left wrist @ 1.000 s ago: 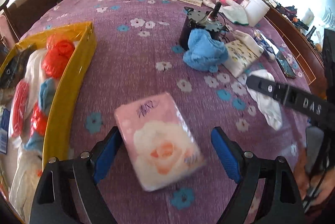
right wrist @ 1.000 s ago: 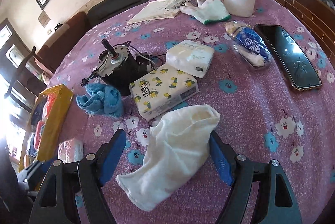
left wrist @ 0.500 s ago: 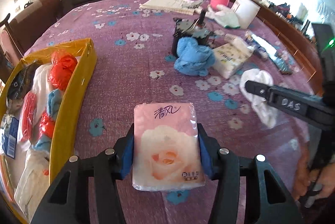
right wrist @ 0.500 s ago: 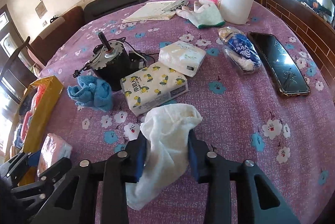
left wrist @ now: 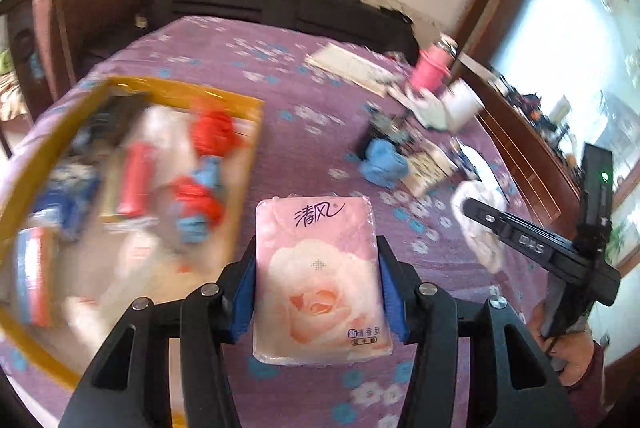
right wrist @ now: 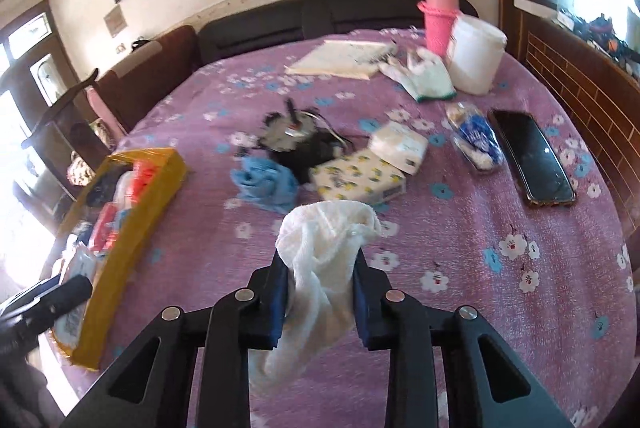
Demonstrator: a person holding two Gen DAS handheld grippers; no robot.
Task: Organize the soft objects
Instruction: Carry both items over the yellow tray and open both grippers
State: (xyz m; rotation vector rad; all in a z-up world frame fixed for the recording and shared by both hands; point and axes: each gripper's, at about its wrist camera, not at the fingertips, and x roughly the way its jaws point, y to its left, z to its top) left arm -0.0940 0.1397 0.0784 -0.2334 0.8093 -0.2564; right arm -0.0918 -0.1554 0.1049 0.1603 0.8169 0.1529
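Both hand-held grippers have closed and lifted: left hand-held gripper [left wrist: 316, 288] clamps the squashy tissue pack [left wrist: 318, 276] by its sides, right hand-held gripper [right wrist: 320, 284] pinches the limp white cloth [right wrist: 324, 252] mid-bunch.

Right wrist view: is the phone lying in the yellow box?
No, the phone lies on the purple tablecloth at the right, far from the yellow box.

You have: a pink rose-printed tissue pack [left wrist: 320, 276] in glossy plastic film; a white loosely woven cloth [right wrist: 324, 252], matt and rough; a purple flowered tablecloth [right wrist: 460, 228], nubbly and matt; a yellow box [right wrist: 132, 228] with glossy walls; a black phone [right wrist: 532, 156], smooth and reflective; a matt white plastic tub [right wrist: 476, 56].
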